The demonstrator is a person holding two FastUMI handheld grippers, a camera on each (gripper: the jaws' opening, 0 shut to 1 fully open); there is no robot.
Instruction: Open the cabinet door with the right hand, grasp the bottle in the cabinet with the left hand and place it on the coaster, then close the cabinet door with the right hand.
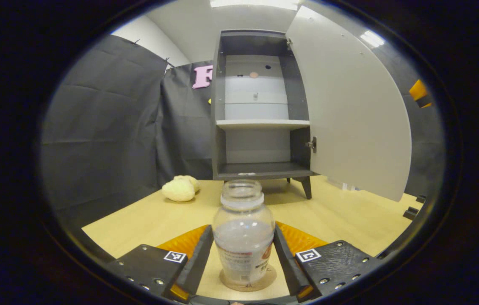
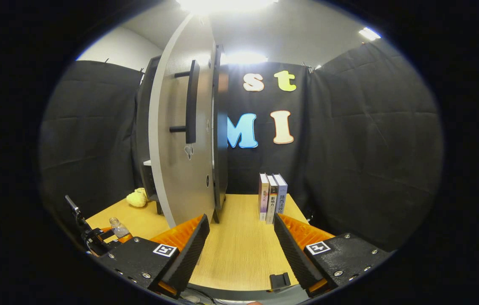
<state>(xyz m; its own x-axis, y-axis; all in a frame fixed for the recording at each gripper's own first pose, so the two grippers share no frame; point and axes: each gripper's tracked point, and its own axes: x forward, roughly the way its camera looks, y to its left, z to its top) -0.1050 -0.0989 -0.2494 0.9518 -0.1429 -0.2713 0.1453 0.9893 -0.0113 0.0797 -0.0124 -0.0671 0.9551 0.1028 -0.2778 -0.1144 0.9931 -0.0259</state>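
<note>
Clear, capless bottle, partly filled, labelled low, stands upright on coaster. Left gripper brackets it, contact unclear. Right gripper spread wide, empty. Cabinet door open.

Left gripper low and level, fingers spread to either side of the bottle, whether touching unclear. Right gripper level, jaws wide apart, holding nothing.

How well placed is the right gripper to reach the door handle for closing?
Probably yes: the right gripper is open, and the bar handle on the open cabinet door faces it up and to the left, with nothing between them.
</note>
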